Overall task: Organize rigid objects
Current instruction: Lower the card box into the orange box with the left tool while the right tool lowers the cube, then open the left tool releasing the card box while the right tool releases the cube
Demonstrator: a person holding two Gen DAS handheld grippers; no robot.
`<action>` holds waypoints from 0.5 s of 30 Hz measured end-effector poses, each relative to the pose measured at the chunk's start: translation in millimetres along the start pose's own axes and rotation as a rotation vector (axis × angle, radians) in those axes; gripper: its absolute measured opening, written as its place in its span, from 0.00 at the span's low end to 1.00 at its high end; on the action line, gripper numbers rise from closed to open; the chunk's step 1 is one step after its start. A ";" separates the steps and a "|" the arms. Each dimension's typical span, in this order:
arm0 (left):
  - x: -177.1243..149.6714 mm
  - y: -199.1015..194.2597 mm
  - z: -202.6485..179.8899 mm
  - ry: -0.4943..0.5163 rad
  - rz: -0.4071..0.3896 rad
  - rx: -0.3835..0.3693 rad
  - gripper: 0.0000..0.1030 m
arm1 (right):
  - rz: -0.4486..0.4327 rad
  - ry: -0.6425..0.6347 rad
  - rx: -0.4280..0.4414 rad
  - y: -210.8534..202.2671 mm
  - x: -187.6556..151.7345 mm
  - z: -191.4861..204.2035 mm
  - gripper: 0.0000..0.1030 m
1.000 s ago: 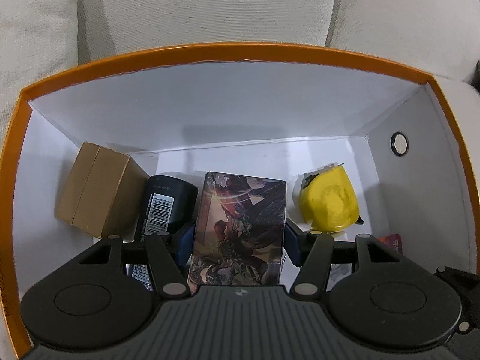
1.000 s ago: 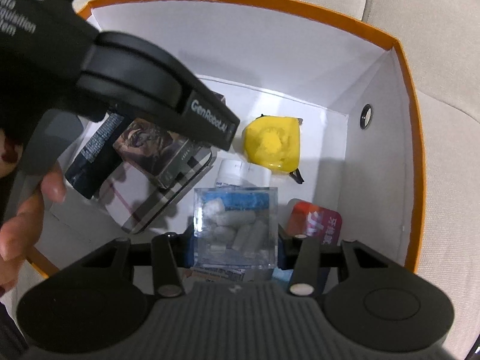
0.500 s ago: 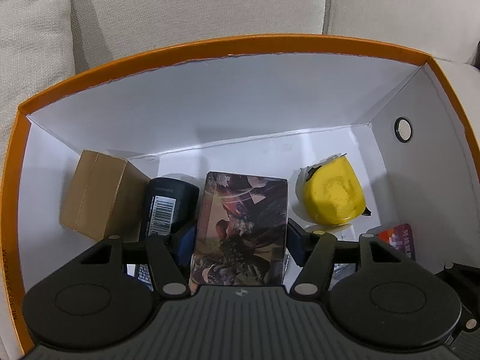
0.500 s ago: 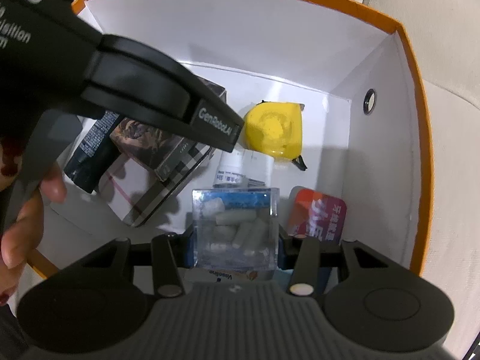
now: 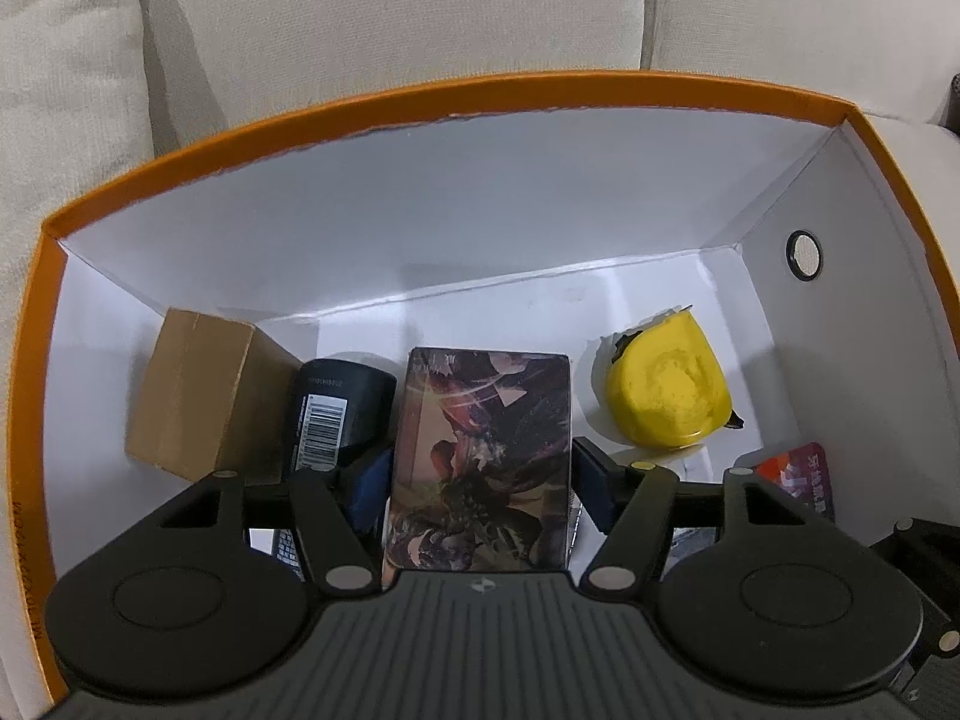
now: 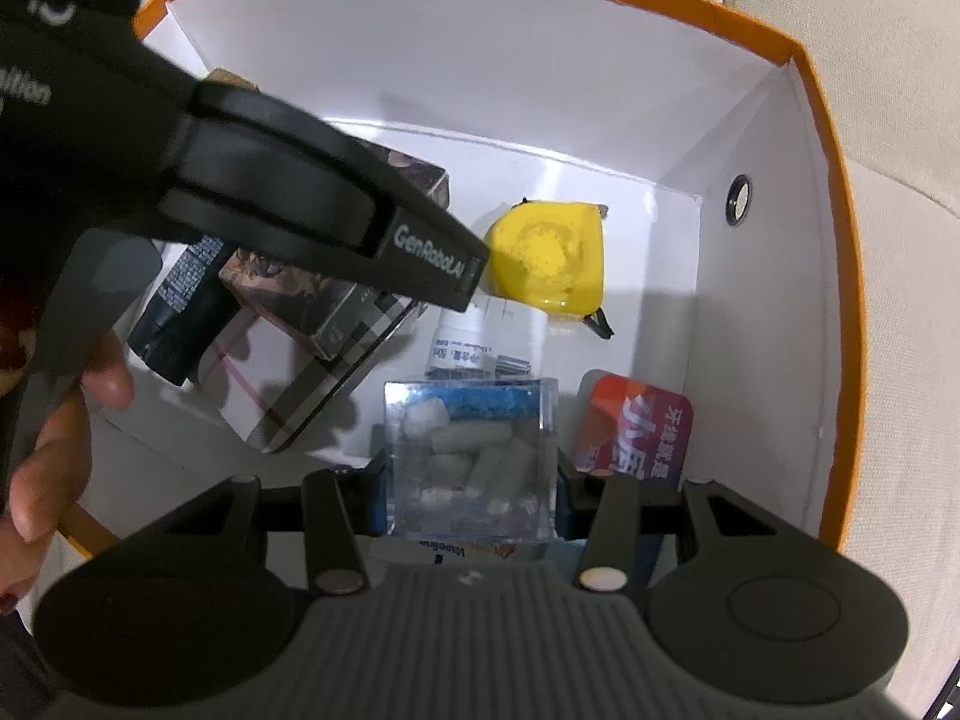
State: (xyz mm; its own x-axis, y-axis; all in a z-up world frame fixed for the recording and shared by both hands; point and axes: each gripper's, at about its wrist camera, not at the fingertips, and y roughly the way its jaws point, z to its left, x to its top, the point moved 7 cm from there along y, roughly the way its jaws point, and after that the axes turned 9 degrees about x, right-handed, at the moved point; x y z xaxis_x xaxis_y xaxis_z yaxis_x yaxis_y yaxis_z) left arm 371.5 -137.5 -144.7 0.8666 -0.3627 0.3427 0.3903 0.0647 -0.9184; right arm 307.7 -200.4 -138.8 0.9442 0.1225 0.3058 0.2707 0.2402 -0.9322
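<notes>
My left gripper (image 5: 480, 480) is shut on a dark picture-printed card box (image 5: 480, 456) and holds it inside the orange-rimmed white box (image 5: 420, 108). The card box also shows in the right wrist view (image 6: 336, 276), under the left gripper's body (image 6: 288, 198). My right gripper (image 6: 471, 486) is shut on a clear plastic case of white pellets (image 6: 471, 456) above the box floor. A yellow tape measure (image 5: 666, 390) lies at the right back of the box and shows too in the right wrist view (image 6: 549, 258).
In the box lie a brown carton (image 5: 198, 390), a dark barcoded bottle (image 5: 330, 414), a plaid flat case (image 6: 300, 384), a small white bottle (image 6: 468, 348) and a red card (image 6: 642, 432). The box sits on a beige sofa (image 5: 390, 12).
Both grippers have lifted and drawn back a little, each with its object. The box contents look smaller and lower in the left view.
</notes>
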 end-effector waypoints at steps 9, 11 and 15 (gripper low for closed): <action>1.8 -12.6 11.3 -0.058 -0.078 -0.017 0.80 | -0.045 -0.006 -0.003 -5.7 -1.4 3.0 0.53; 1.6 -15.1 11.3 -0.054 -0.093 -0.021 0.80 | -0.050 -0.011 -0.008 -7.2 -2.3 3.1 0.54; 2.7 -20.0 10.4 -0.049 -0.113 -0.023 0.81 | -0.066 -0.029 -0.017 -14.0 -3.1 7.3 0.54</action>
State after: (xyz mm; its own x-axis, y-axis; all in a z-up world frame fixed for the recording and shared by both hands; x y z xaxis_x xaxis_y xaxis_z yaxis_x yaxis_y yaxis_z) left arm 369.3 -130.2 -123.4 0.8317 -0.3206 0.4534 0.4800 0.0044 -0.8773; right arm 299.6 -197.1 -125.2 0.9185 0.1345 0.3718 0.3355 0.2324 -0.9129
